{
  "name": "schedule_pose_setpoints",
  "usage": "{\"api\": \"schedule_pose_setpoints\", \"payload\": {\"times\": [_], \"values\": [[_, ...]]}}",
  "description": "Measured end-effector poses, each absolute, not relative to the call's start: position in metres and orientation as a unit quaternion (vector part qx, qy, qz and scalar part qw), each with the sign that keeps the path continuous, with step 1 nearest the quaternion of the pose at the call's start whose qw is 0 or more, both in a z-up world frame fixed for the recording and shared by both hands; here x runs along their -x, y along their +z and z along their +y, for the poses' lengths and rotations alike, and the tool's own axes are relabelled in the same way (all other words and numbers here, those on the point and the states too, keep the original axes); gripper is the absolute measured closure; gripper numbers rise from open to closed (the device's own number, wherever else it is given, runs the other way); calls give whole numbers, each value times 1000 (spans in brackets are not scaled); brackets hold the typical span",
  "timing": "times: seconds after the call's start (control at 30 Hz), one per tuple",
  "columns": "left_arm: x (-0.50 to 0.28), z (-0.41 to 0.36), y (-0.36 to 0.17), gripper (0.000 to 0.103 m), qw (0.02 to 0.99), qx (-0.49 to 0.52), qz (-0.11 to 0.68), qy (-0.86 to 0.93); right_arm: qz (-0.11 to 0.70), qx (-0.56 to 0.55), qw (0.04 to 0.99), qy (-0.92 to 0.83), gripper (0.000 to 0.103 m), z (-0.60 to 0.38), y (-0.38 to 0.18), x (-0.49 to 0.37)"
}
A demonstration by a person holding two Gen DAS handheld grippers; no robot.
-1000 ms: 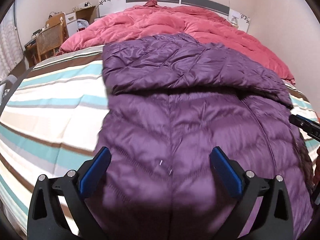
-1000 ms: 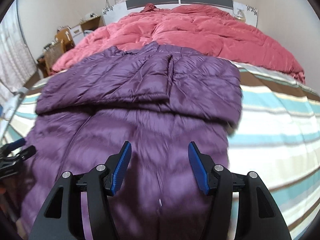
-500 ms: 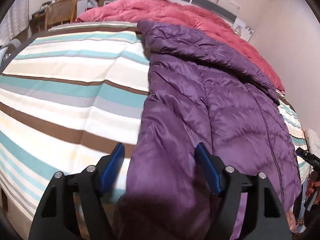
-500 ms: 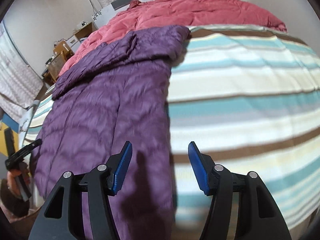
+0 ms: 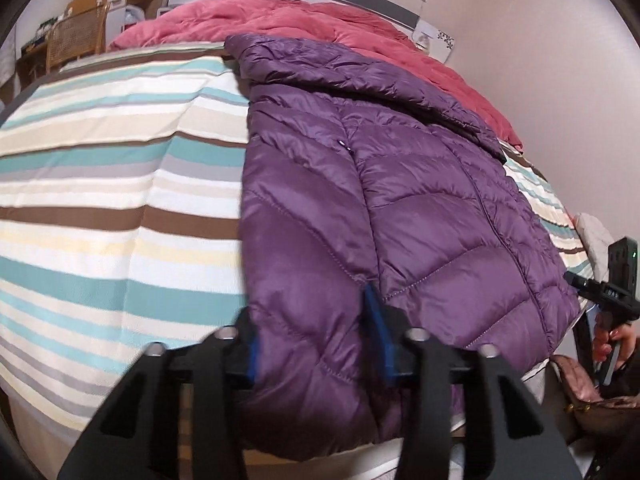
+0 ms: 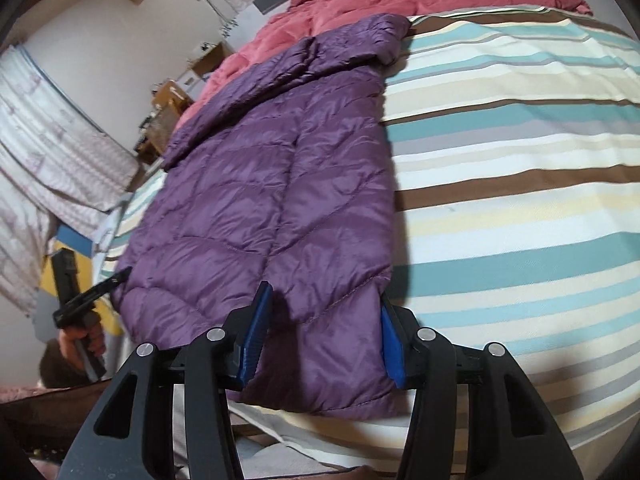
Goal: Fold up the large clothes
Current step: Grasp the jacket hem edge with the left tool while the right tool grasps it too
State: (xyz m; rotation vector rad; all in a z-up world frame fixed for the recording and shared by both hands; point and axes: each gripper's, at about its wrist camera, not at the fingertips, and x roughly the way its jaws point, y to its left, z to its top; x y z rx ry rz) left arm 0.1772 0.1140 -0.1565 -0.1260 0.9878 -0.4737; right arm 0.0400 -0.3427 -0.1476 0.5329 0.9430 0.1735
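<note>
- My left gripper [image 5: 316,332] has its jaws wide, straddling the jacket's [image 5: 400,208] near left hem corner.
- My right gripper [image 6: 324,340] is wide too, around the right hem corner.
- The jacket lies flat on the striped bedspread [image 6: 520,160], hem hanging over the edge.

We see soft, warm room light in both views, not very bright. The purple coat [image 5: 400,200] shines a little where light hits its puffy parts. In the right view, it drops a dark shadow on the striped bed [image 6: 520,200] beside it. Both views bend round at the edges, with black corners. In the left view the left gripper [image 5: 316,344] looks smeared and blurry. The far wall looks soft too.
</note>
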Motion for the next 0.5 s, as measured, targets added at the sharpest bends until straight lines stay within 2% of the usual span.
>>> {"api": "schedule_pose_setpoints", "payload": {"times": [0.07, 0.1, 0.13, 0.17, 0.27, 0.5], "values": [[-174, 113, -157, 76, 849, 63, 472, -229, 446, -254, 854, 86, 66, -341, -149, -42], [-173, 110, -157, 83, 850, 57, 471, -229, 447, -253, 854, 86, 70, -340, -150, -43], [-171, 108, -157, 89, 850, 54, 470, -234, 448, -253, 853, 87, 82, -339, -150, -44], [-169, 106, -156, 90, 852, 51, 466, -233, 450, -252, 852, 89, 87, -338, -150, -45], [-163, 103, -150, 94, 859, 42, 455, -229, 446, -243, 857, 88, 93, -338, -145, -45], [-152, 107, -127, 96, 875, 38, 423, -231, 419, -218, 876, 98, 96, -338, -120, -40]]}}
